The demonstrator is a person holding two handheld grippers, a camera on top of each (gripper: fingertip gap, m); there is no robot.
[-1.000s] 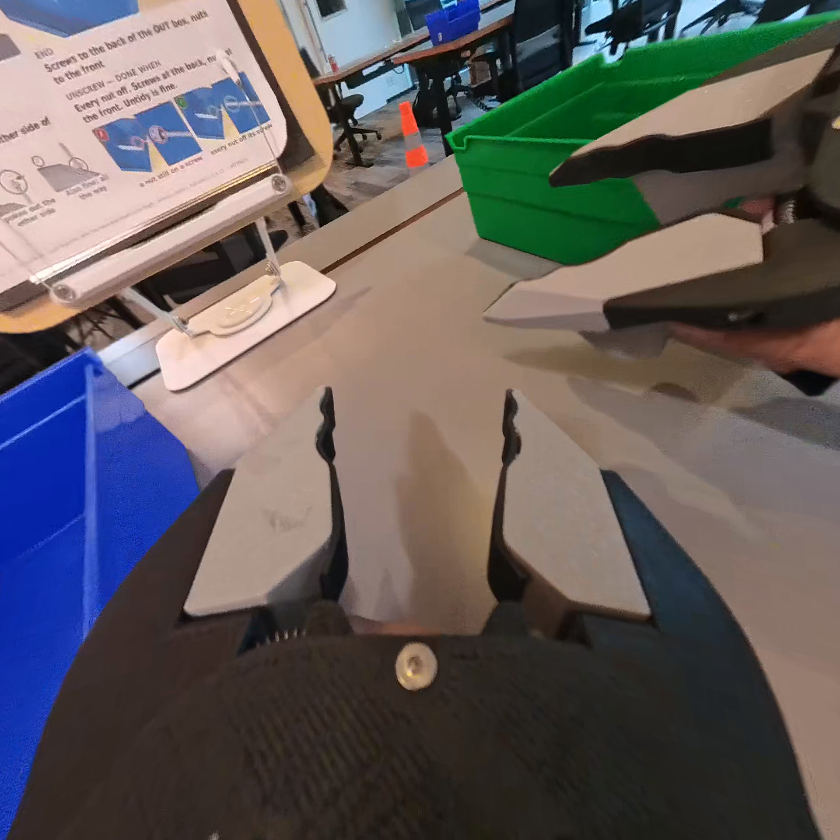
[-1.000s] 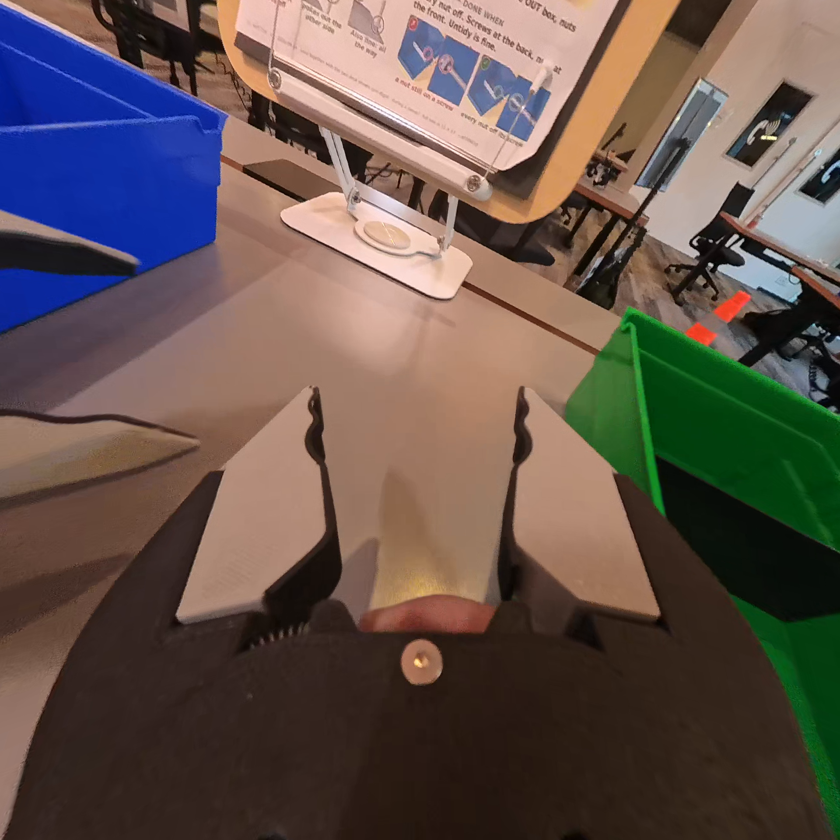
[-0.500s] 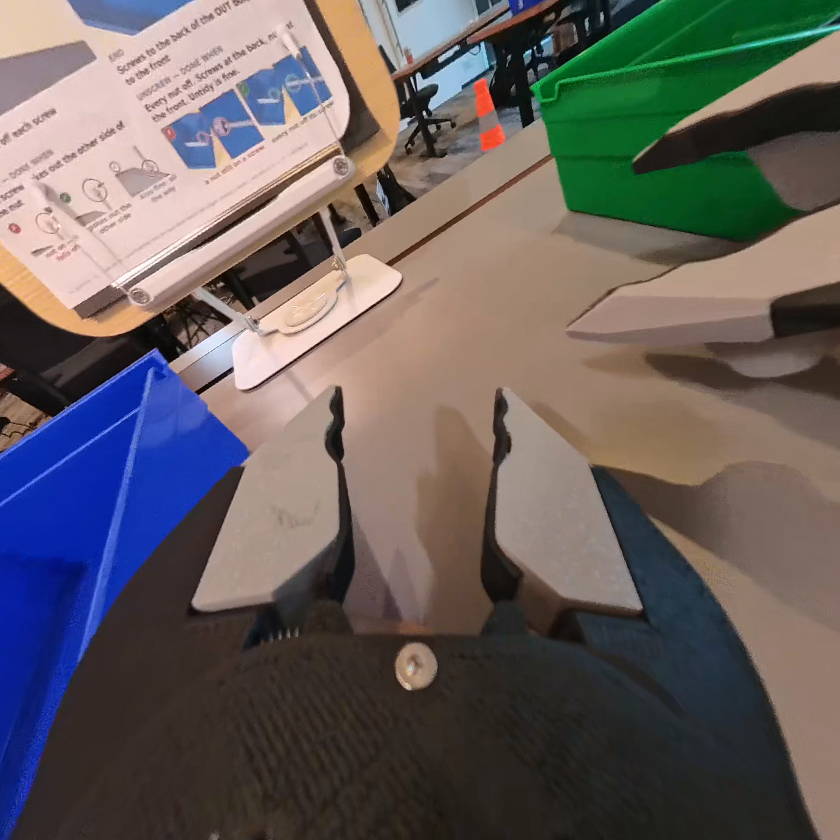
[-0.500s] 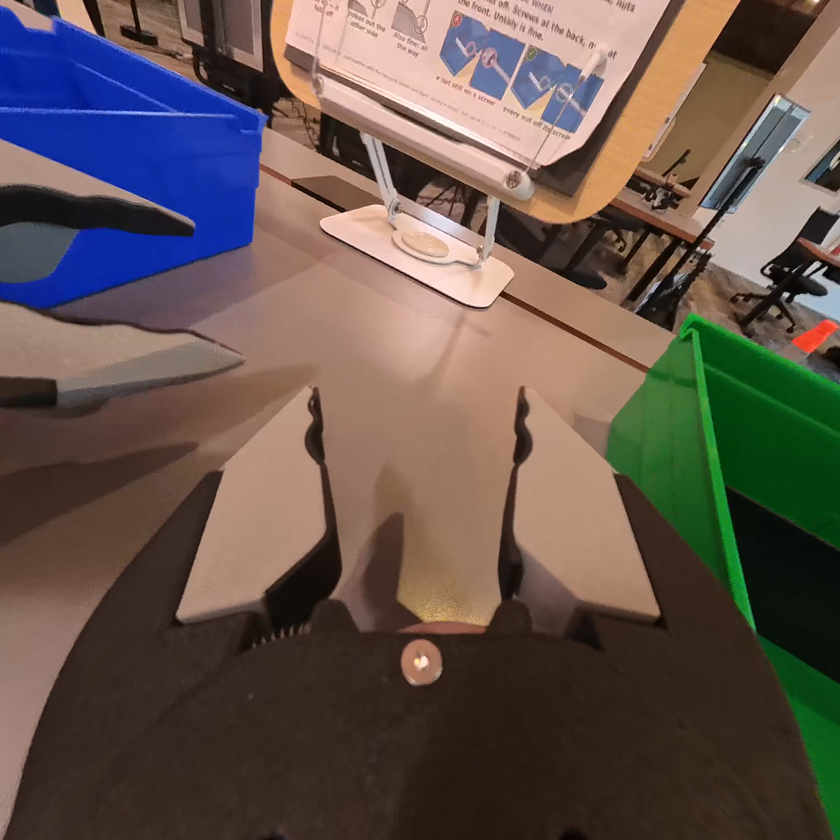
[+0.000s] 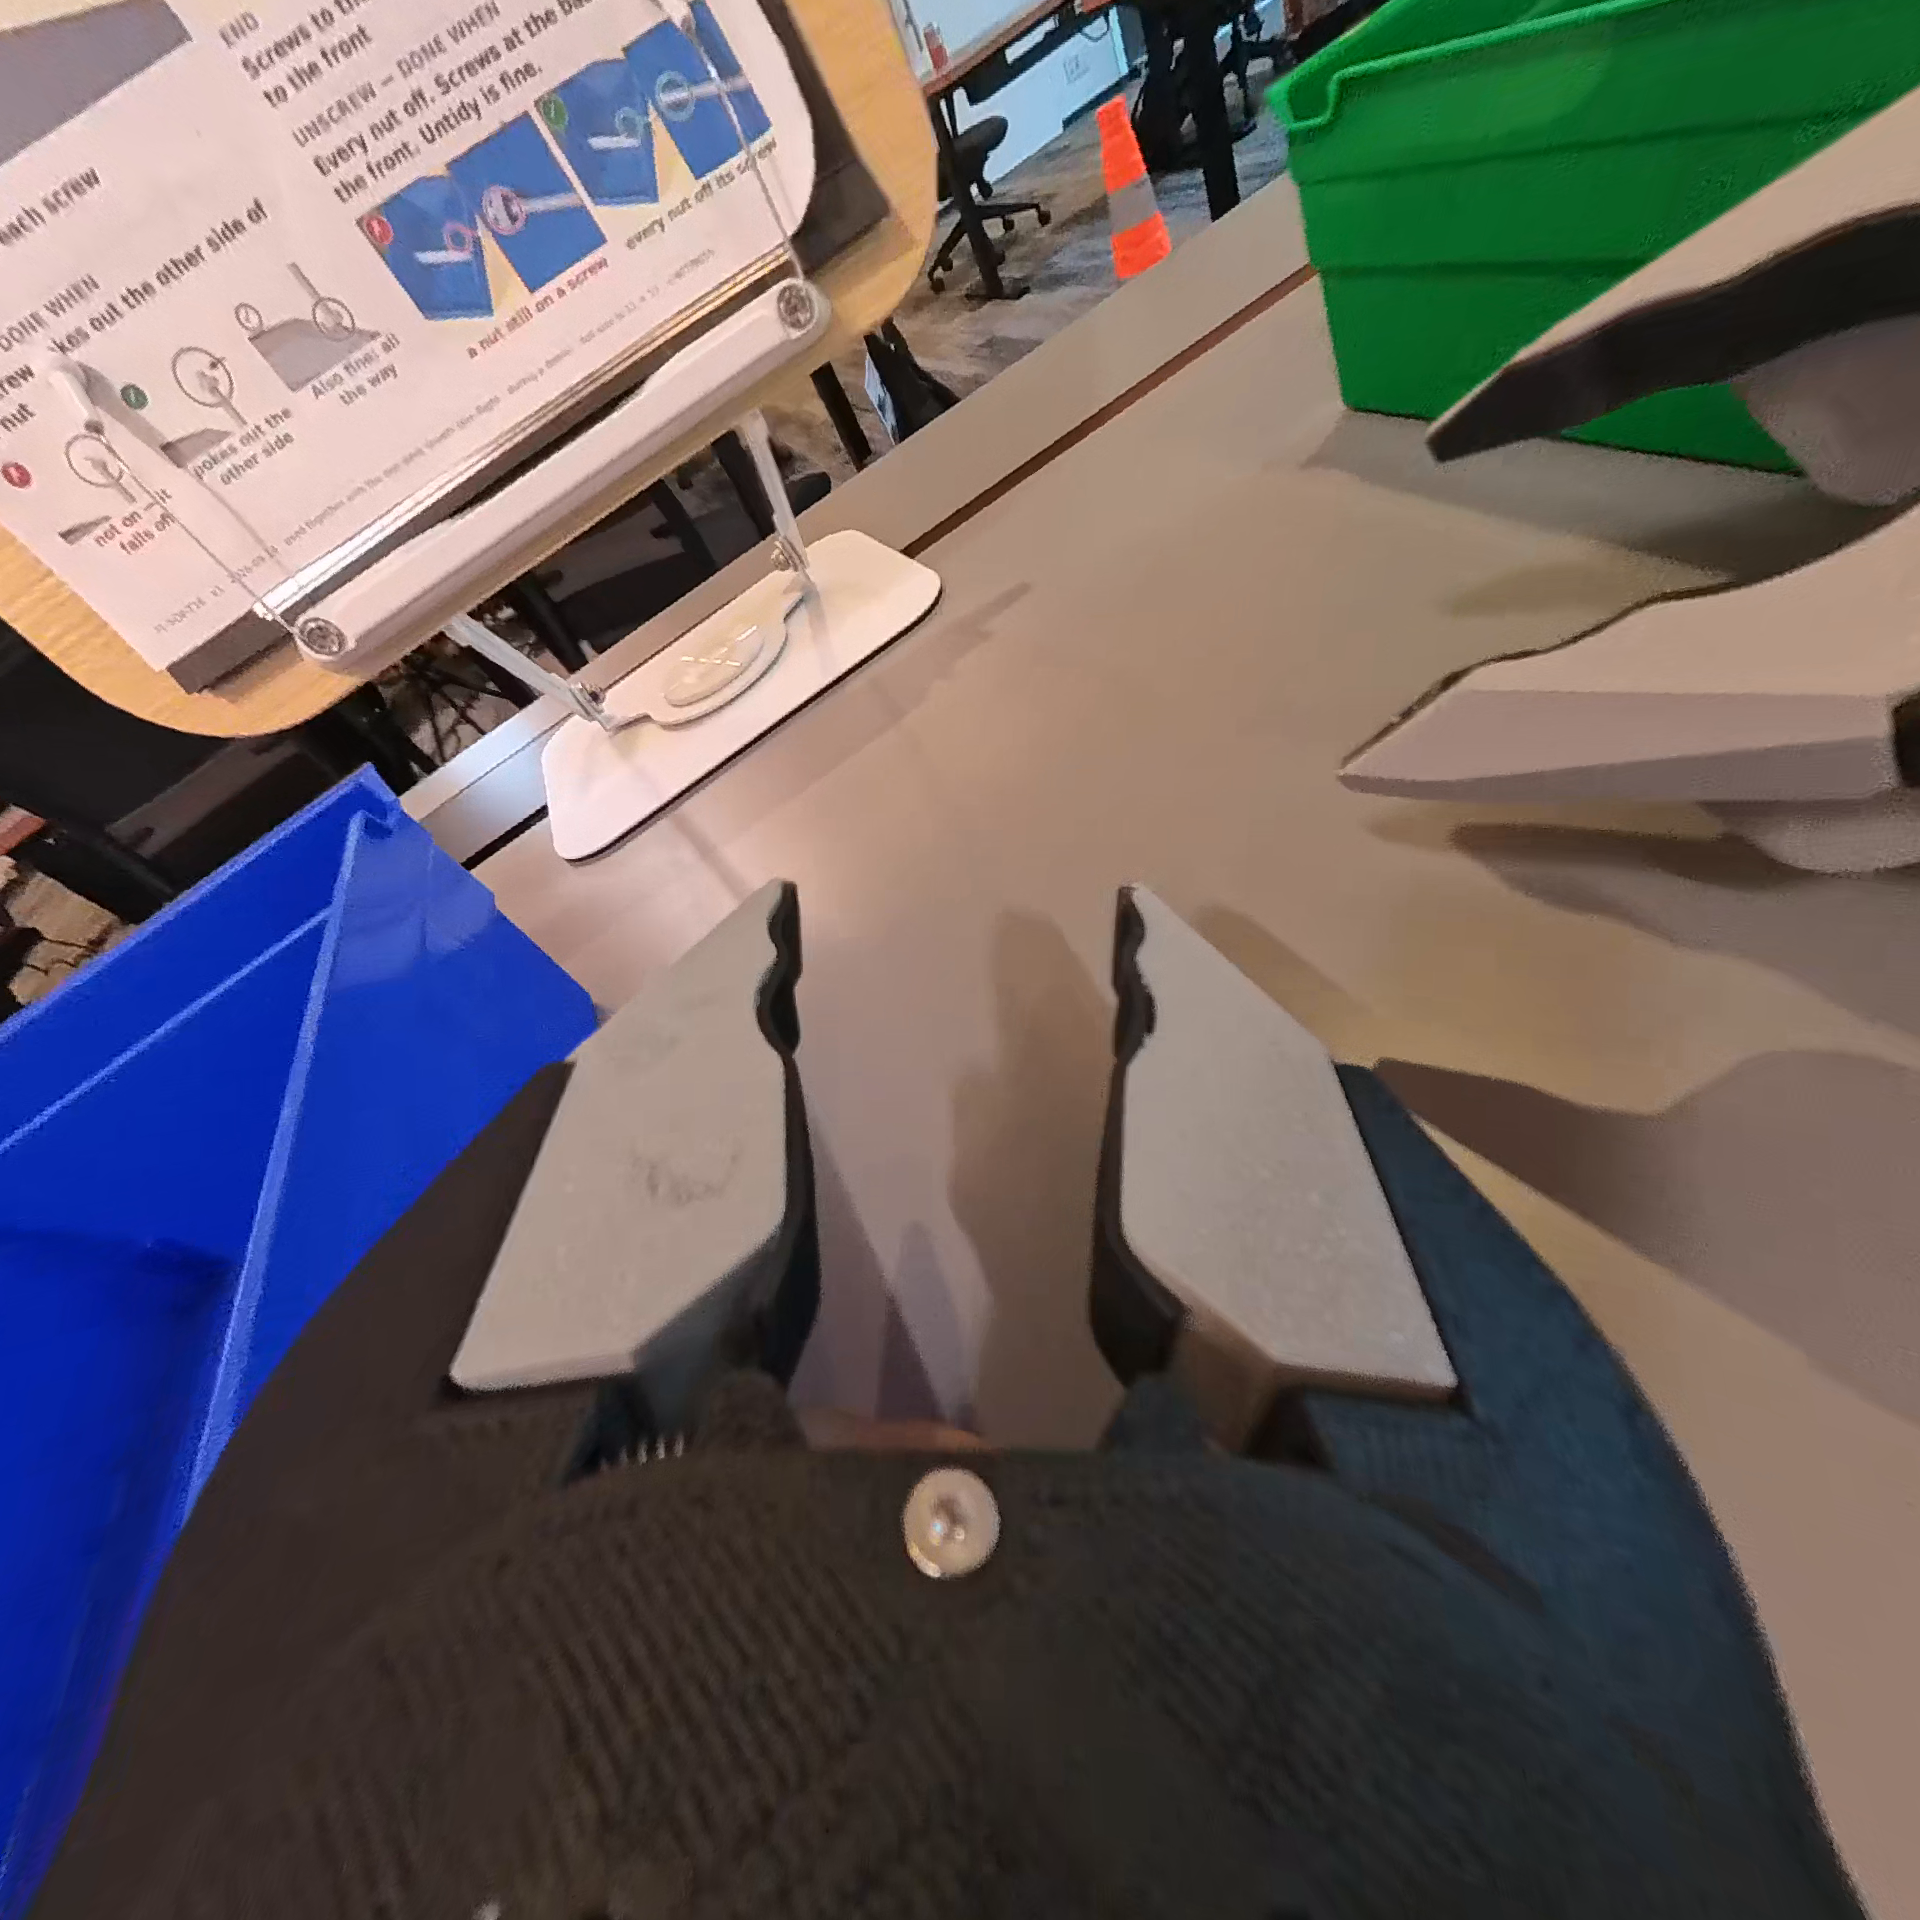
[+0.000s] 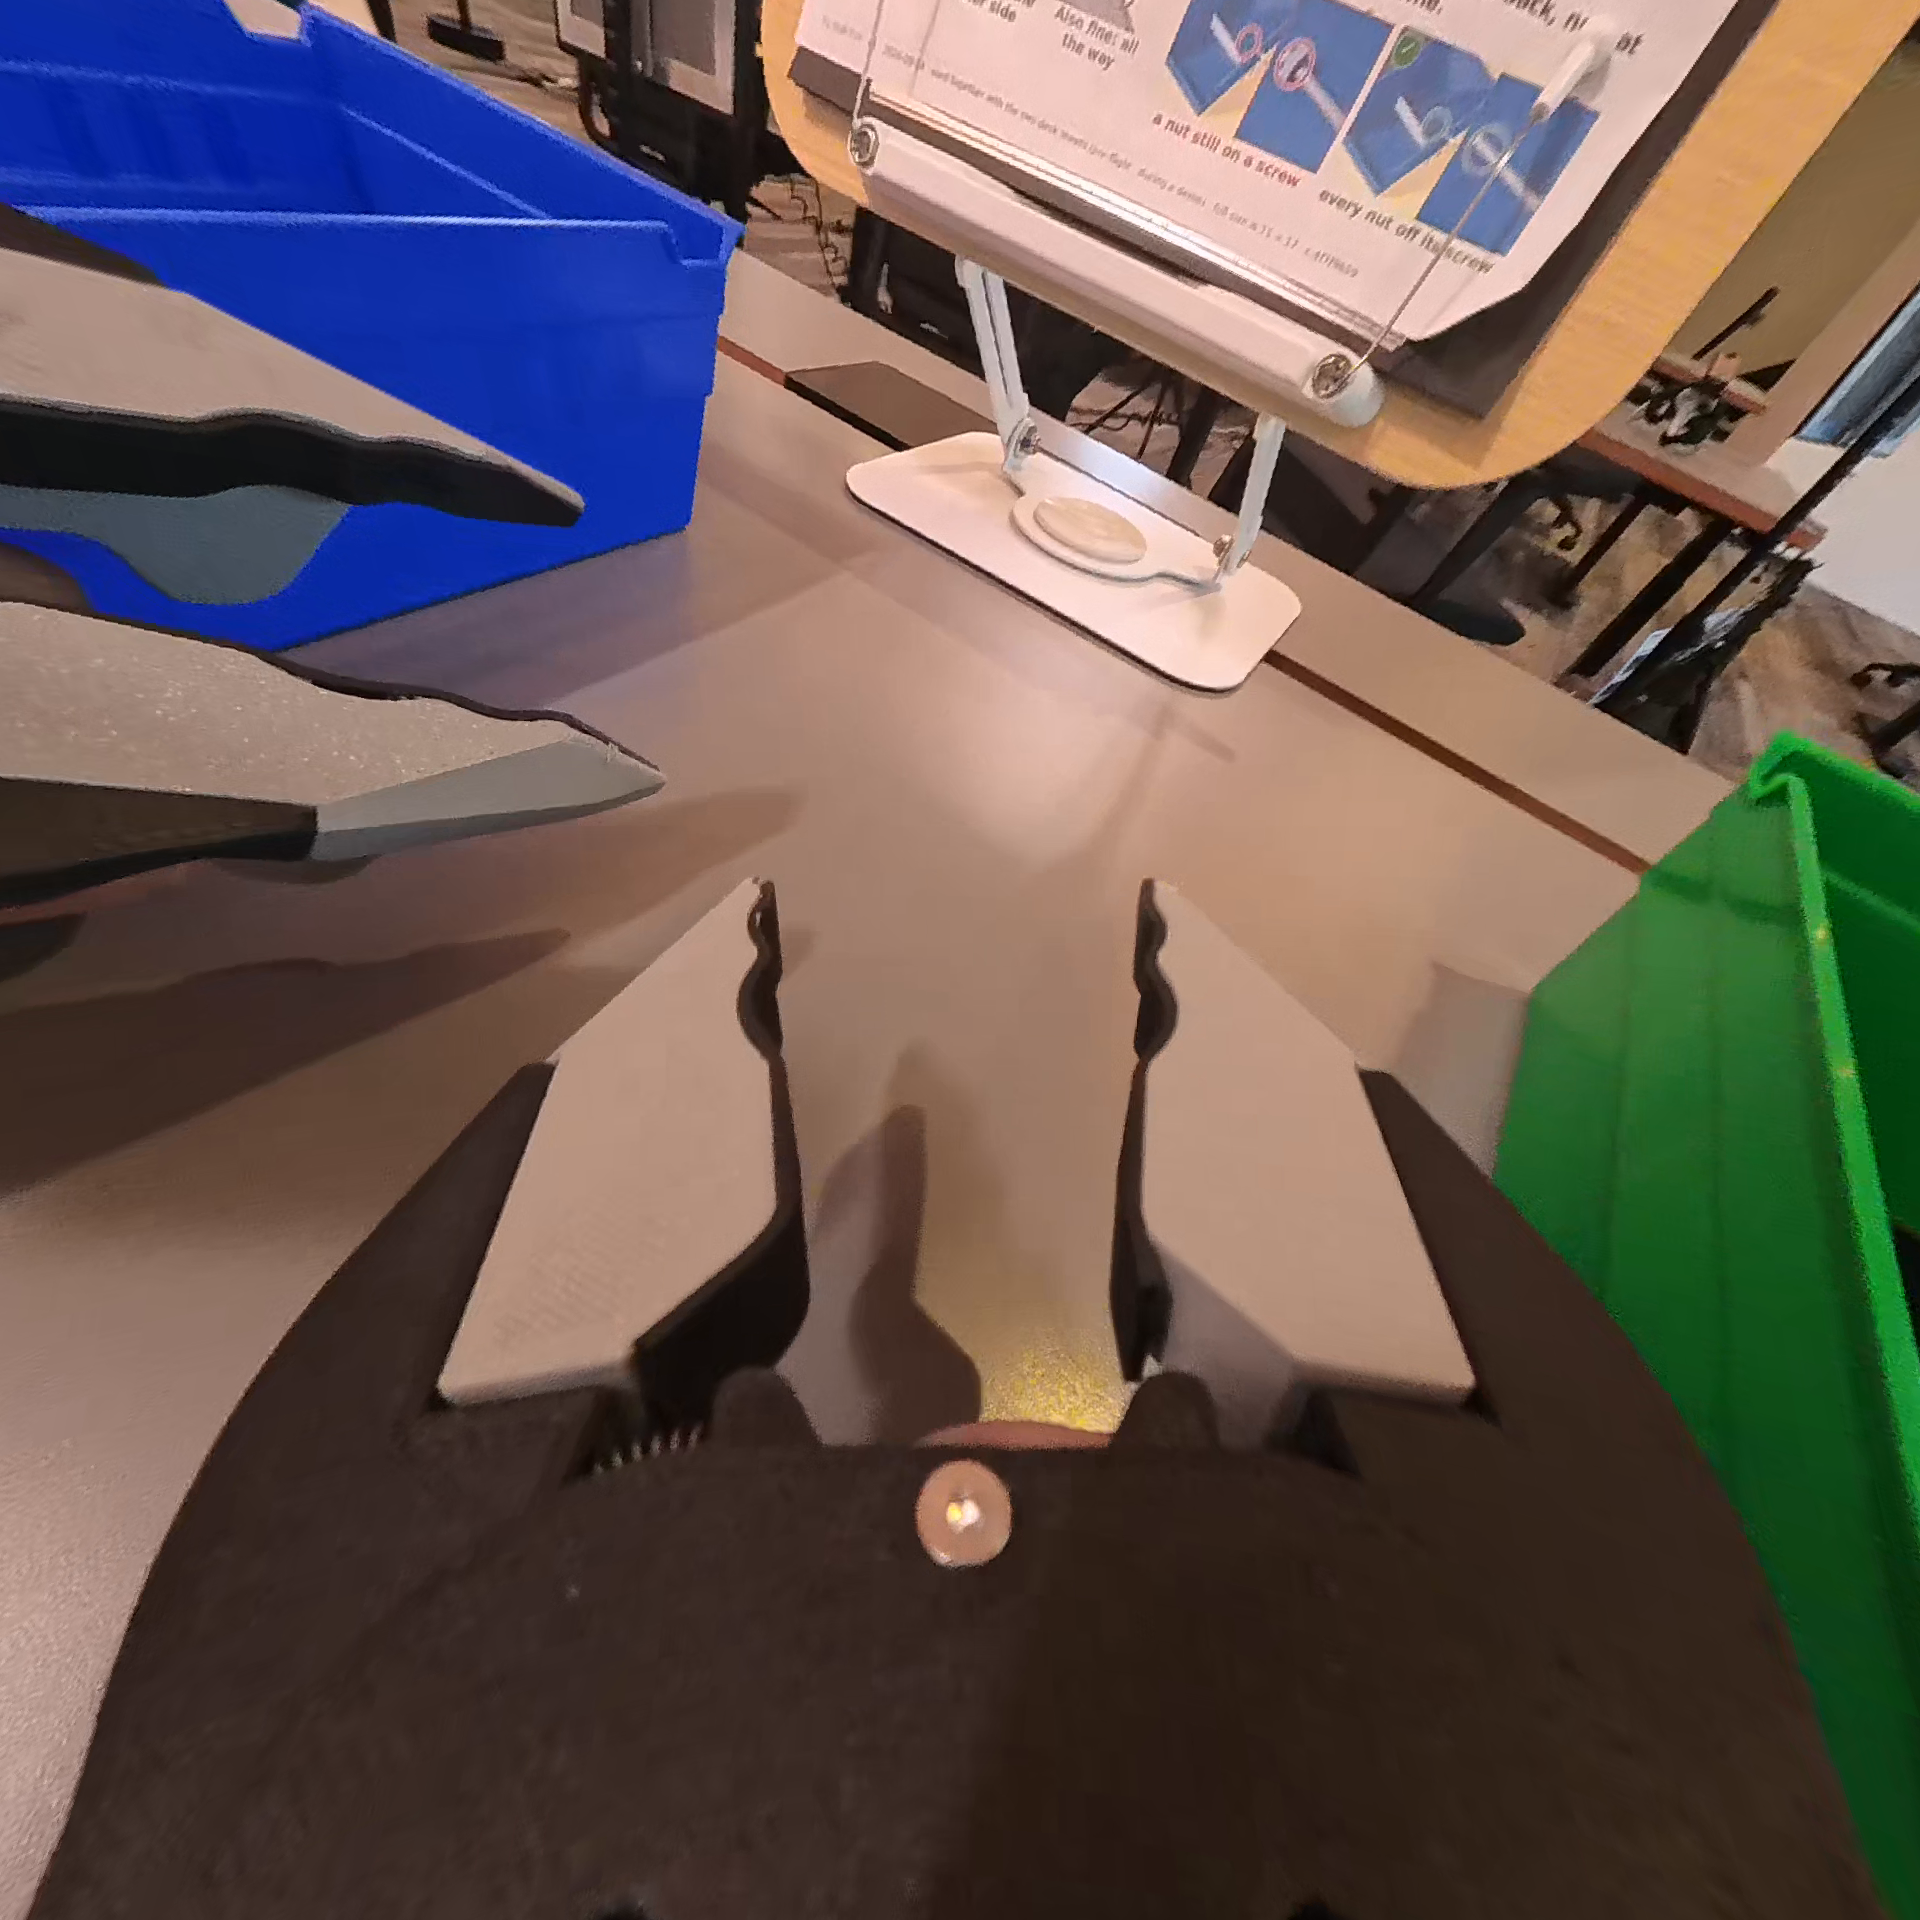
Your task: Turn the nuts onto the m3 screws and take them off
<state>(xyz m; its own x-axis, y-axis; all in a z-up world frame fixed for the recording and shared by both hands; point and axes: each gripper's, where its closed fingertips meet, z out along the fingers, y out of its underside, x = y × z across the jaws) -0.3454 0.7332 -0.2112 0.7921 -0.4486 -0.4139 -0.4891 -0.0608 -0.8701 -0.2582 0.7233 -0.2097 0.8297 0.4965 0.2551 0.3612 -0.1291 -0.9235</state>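
Left wrist view first: the left gripper (image 5: 951, 914) hovers over the grey table (image 5: 1091, 727) with its jaws spread and only bare tabletop showing in the gap. A blue bin (image 5: 208, 1091) sits close on its left side, its inside mostly out of sight. Ahead stands a white stand (image 5: 727, 665) carrying an instruction sheet (image 5: 395, 239). At the far right sits a green bin (image 5: 1558, 208), and the right gripper (image 5: 1455, 582) pokes in from the right edge, jaws apart, empty.

Over to the right wrist view: the right gripper (image 6: 951, 914) is parted too, holding nothing, table surface between the fingers. The green bin (image 6: 1714, 1143) is just beside it on the right; the blue bin (image 6: 416, 281) lies across the table. The left gripper (image 6: 613, 644) reaches in from the left, spread wide. Nuts and M3 screws cannot be made out in either view.
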